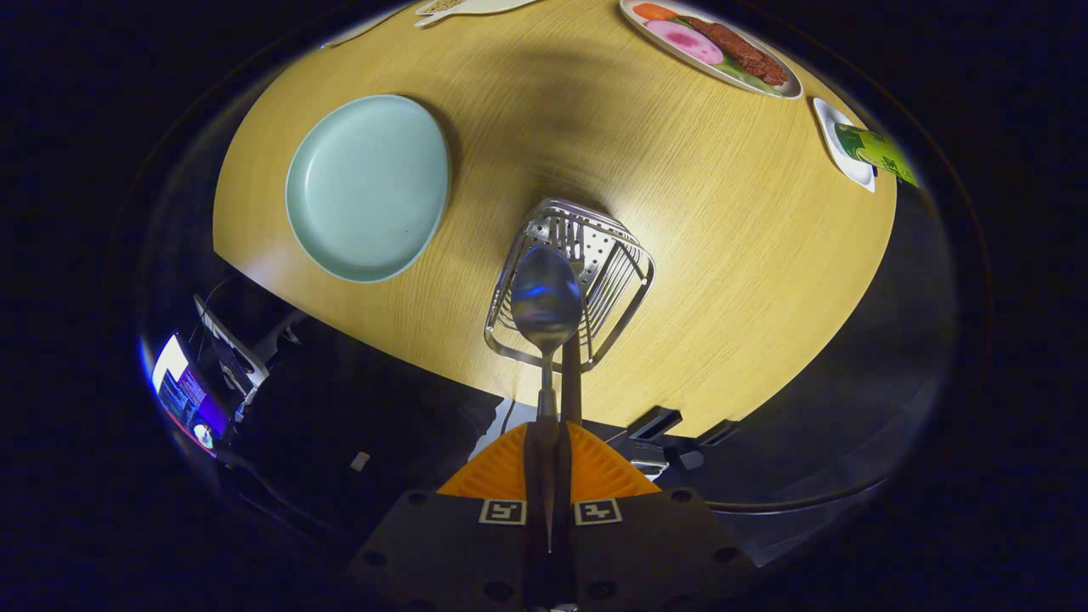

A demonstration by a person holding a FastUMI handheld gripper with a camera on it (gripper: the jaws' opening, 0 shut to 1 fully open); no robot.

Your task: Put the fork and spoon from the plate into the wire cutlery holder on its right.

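- The tool [548,455] has its two orange ridged fingers [497,476] pressed together on the dark handle of the spoon [546,297], which sticks straight out ahead of them.
- The spoon's bowl is held up over the near rim of the wire cutlery holder [569,285], its inner face turned to the camera and showing a blue reflection.
- The fork [571,365] already stands in the holder: its tines show just behind the right side of the spoon's bowl, and its dark handle runs down beside the spoon's neck, toward the fingers. Whether the fingers touch the fork's handle too cannot be told.
- The holder sits on the wooden counter [697,255], just ahead of the fingers and near the counter's front edge; it has a perforated floor and wire sides.
- The pale green plate [367,187] lies to the left of the holder, apart from it, with nothing on it.
- Beyond the holder, at the far right of the counter, lies an oval dish of food [714,47]; nearer along the right edge is a small white dish with a green packet [858,149].
- A lit screen [183,395] shows below the counter's edge, left of the tool.
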